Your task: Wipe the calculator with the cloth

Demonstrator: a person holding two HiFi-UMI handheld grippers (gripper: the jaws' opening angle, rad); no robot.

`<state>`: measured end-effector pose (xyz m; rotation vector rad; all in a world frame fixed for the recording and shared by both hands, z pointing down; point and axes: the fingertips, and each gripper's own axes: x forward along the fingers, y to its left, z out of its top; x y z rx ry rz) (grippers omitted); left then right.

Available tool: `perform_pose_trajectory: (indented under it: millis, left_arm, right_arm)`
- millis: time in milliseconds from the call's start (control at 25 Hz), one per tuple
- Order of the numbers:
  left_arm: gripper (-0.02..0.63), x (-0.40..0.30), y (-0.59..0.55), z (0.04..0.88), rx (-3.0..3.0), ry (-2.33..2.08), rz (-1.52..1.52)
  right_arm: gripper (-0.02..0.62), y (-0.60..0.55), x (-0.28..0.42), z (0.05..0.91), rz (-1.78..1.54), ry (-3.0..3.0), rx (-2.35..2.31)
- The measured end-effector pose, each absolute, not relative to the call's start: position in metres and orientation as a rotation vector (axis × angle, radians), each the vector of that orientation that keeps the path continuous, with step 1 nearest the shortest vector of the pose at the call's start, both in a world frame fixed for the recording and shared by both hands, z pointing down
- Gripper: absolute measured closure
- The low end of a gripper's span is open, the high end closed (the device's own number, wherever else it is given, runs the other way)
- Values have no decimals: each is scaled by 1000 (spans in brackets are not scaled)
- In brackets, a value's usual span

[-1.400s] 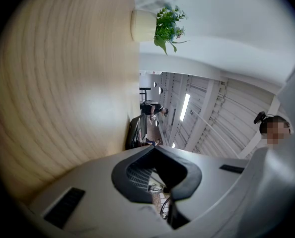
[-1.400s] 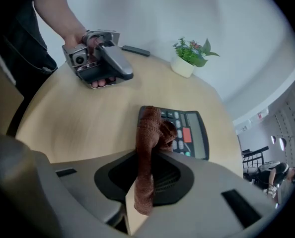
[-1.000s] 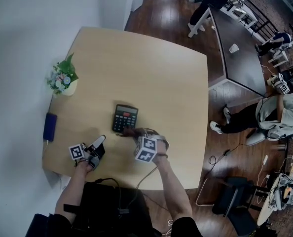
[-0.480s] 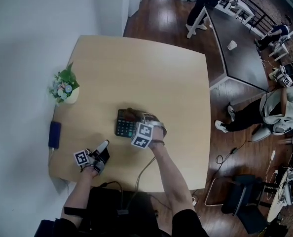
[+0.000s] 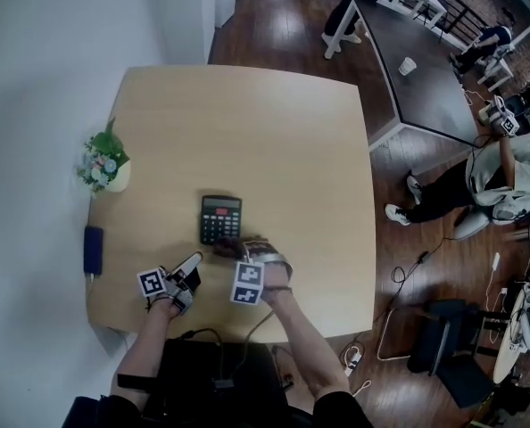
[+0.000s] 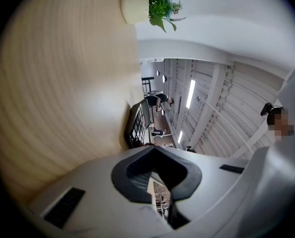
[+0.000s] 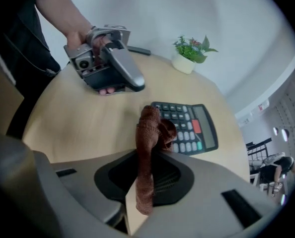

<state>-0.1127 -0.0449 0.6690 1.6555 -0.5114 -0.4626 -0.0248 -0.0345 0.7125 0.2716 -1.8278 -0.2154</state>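
Calculator [image 5: 221, 218]: lying flat on the table [image 5: 274, 123], just past the right gripper [image 5: 236, 248]. Probably risking shoving it away under the stroke, nothing bracing it. Pinching the brown cloth [image 7: 148, 133] tight, pointing steeply down. Holding the left gripper [image 5: 186, 266] closed and empty, level, off to the side.

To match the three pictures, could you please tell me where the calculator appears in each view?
Head view: calculator just left of centre.
Left gripper view: calculator edge-on at centre, just above the jaws.
Right gripper view: calculator right of centre, behind the cloth.
Shared landmark: the potted plant.
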Motion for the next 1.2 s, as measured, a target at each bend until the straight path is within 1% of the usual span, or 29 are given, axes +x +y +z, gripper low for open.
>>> perform_pose_trajectory:
  millis: [80, 160, 280, 400, 480, 560, 720, 920, 1080, 1200]
  left_arm:
    - [606, -104, -50, 668, 1672, -515, -436]
    - [605, -93, -56, 667, 1696, -508, -401]
    - [604, -81, -65, 672, 1697, -502, -360]
    - [604, -72, -73, 674, 1697, -498, -352]
    - [604, -67, -74, 676, 1675, -499, -355]
    - [604, -65, -76, 678, 1649, -505, -365]
    - [604, -62, -78, 678, 1635, -505, -383]
    - [604, -64, -80, 678, 1636, -514, -400]
    - [604, -63, -81, 676, 1643, -504, -415]
    - [604, -62, -80, 674, 1637, -495, -421]
  right_arm:
    - [529, -9, -26, 715, -80, -1888, 222]
    - [529, -7, -24, 701, 144, -2023, 295]
    - [529, -67, 0, 662, 548, -2224, 691]
    - [529, -149, 40, 643, 777, -2254, 1101]
    - [529, -186, 46, 648, 851, -2245, 1182]
    - [529, -201, 38, 662, 936, -2228, 1163]
    - [529, -174, 22, 686, 1193, -2161, 1129]
    - [529, -111, 16, 692, 1599, -2125, 1251]
    - [531, -54, 3, 692, 1784, -2103, 1240]
    - [531, -12, -12, 693, 1861, -2094, 1151]
